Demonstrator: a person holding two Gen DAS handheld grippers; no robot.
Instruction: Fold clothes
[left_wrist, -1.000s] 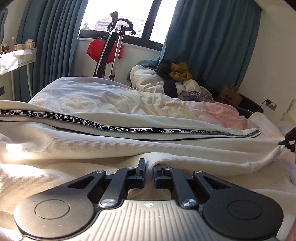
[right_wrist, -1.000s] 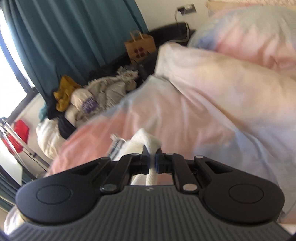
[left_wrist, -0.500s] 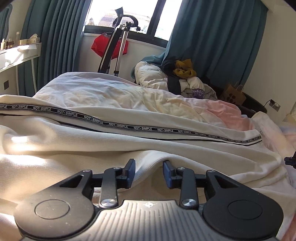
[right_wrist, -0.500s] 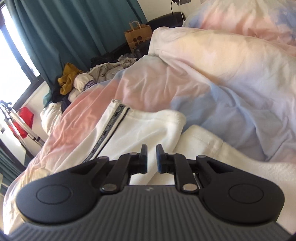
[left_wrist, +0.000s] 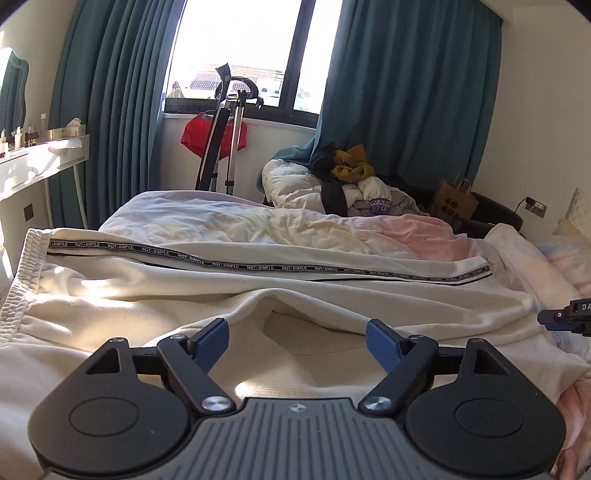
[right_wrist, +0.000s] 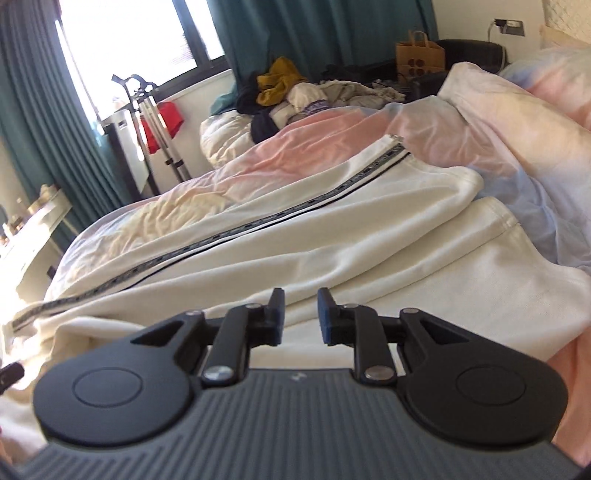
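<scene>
White track trousers (left_wrist: 258, 288) with a black lettered side stripe (left_wrist: 258, 266) lie lengthwise across the bed, elastic waistband (left_wrist: 22, 266) at the left, leg hems (right_wrist: 476, 192) at the right. My left gripper (left_wrist: 297, 338) is wide open and empty, just above the near edge of the cloth. My right gripper (right_wrist: 299, 314) is open and empty above the trousers (right_wrist: 295, 243) near the leg ends. Its tip shows at the right edge of the left wrist view (left_wrist: 565, 317).
The bed has a pastel pink, yellow and blue duvet (left_wrist: 332, 229) bunched towards the pillows (right_wrist: 546, 77). A pile of clothes (left_wrist: 343, 184) lies beyond the bed under teal curtains. A stand with a red garment (left_wrist: 218, 136) is by the window. A white shelf (left_wrist: 40, 158) stands at the left.
Both grippers have let go of the trousers and opened, the left one widely. The trousers now lie flat on the bed. Both grippers have drawn back and risen a little.
</scene>
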